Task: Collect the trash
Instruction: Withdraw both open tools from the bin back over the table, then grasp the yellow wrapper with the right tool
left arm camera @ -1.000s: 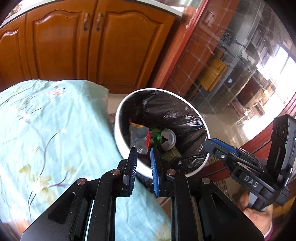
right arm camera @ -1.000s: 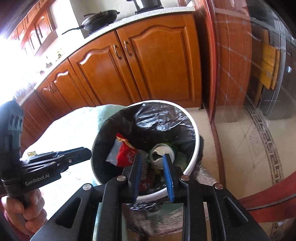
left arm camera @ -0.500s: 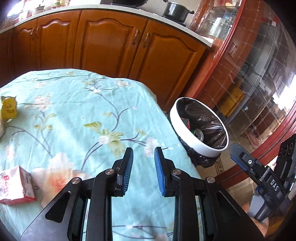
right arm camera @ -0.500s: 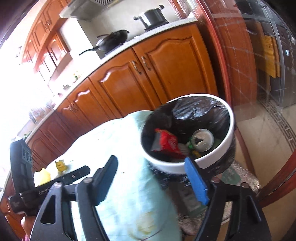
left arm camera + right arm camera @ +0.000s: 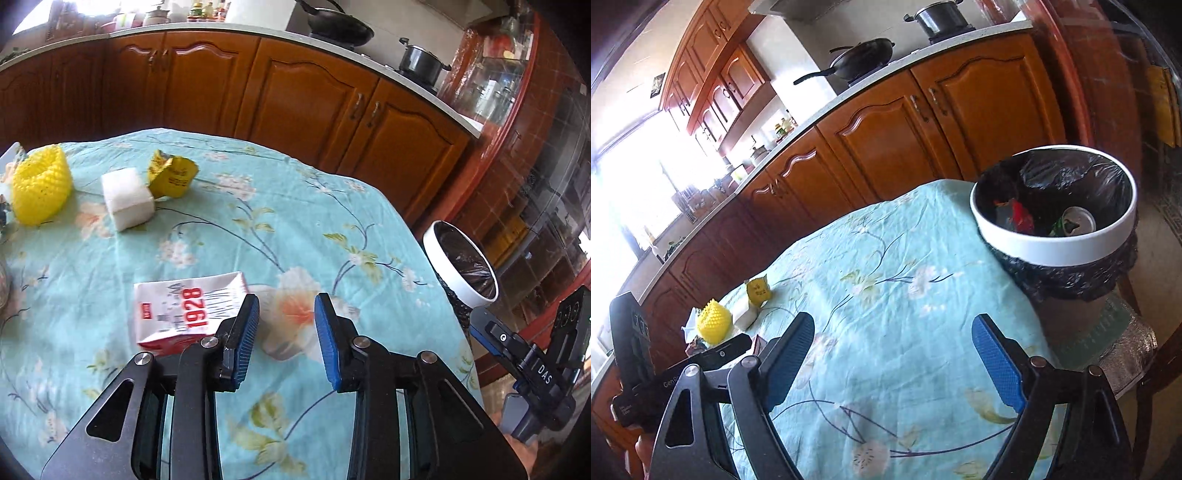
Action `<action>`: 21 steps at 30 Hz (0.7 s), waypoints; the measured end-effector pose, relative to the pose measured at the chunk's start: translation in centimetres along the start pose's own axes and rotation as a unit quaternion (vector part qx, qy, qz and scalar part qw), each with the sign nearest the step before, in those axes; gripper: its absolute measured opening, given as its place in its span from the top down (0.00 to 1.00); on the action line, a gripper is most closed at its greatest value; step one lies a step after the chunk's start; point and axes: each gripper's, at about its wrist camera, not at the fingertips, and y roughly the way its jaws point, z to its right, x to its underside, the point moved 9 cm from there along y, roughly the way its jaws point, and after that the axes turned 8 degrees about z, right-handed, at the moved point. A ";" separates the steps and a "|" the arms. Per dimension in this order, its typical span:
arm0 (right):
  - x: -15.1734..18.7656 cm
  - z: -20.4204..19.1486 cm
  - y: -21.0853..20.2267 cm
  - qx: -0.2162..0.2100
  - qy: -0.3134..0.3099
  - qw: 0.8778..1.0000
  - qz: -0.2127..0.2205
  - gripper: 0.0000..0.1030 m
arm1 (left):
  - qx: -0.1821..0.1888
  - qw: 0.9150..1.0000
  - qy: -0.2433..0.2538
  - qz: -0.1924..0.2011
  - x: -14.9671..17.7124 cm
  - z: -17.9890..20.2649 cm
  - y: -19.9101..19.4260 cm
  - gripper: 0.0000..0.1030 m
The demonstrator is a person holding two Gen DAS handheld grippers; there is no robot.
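Wooden kitchen cabinets (image 5: pixel 303 107) run behind my table (image 5: pixel 288 229), which is covered in a pale blue flowered cloth. My left gripper (image 5: pixel 286 326) hovers over the near part of the cloth, its jaws narrowly apart and opening with nothing between them. A white carton printed 1928 (image 5: pixel 184 314) lies flat just to the left of its left fingertip, maybe touching it; the blur keeps me from being sure. Farther back sit a white block (image 5: pixel 127 197), a crumpled yellow wrapper (image 5: pixel 171 177) and a yellow foam net (image 5: pixel 40 190). My right gripper (image 5: pixel 894 358) has its jaws spread wide and opening, empty, over bare cloth. Beyond the table's right edge stands the white bin (image 5: pixel 1056 251) with its black liner, a can and wrappers inside.
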 end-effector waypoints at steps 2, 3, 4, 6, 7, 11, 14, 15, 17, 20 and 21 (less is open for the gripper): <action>0.6 -1.2 0.5 -0.010 -0.007 1.000 -0.010 0.14 | -0.014 1.000 -0.009 0.007 -0.1 -1.9 -0.8 0.71; 0.9 -1.9 0.7 -0.015 -0.010 1.000 -0.014 0.14 | -0.022 1.000 -0.013 0.010 -0.2 -2.9 -1.2 0.71; 1.2 -2.6 0.9 -0.020 -0.015 1.000 -0.018 0.14 | -0.029 0.999 -0.017 0.012 -0.2 -3.7 -1.5 0.70; 1.7 -3.9 1.3 -0.030 -0.023 0.999 -0.025 0.14 | -0.038 0.999 -0.027 0.014 -0.2 -5.4 -2.0 0.71; 1.9 -4.4 1.5 -0.035 -0.027 0.999 -0.029 0.14 | -0.042 0.999 -0.031 0.014 -0.2 -6.0 -2.2 0.71; 3.3 -6.8 2.5 -0.053 -0.043 0.996 -0.049 0.14 | -0.060 0.997 -0.049 0.016 -0.4 -8.7 -2.8 0.71; 4.3 -8.7 3.3 -0.068 -0.057 0.994 -0.063 0.14 | -0.068 0.996 -0.055 0.013 -0.7 -10.1 -2.8 0.70; 4.5 -9.3 3.5 -0.073 -0.061 0.993 -0.068 0.14 | -0.071 0.996 -0.055 0.011 -0.8 -10.5 -2.7 0.69; 5.0 -10.5 4.1 -0.083 -0.071 0.991 -0.077 0.14 | -0.077 0.995 -0.055 0.010 -1.0 -11.1 -2.6 0.65; 5.2 -12.0 4.9 -0.095 -0.081 0.988 -0.087 0.14 | -0.087 0.995 -0.056 0.009 -1.4 -12.1 -2.3 0.63; 5.2 -12.5 5.2 -0.099 -0.086 0.987 -0.089 0.14 | -0.090 0.994 -0.057 0.007 -1.6 -12.3 -2.2 0.62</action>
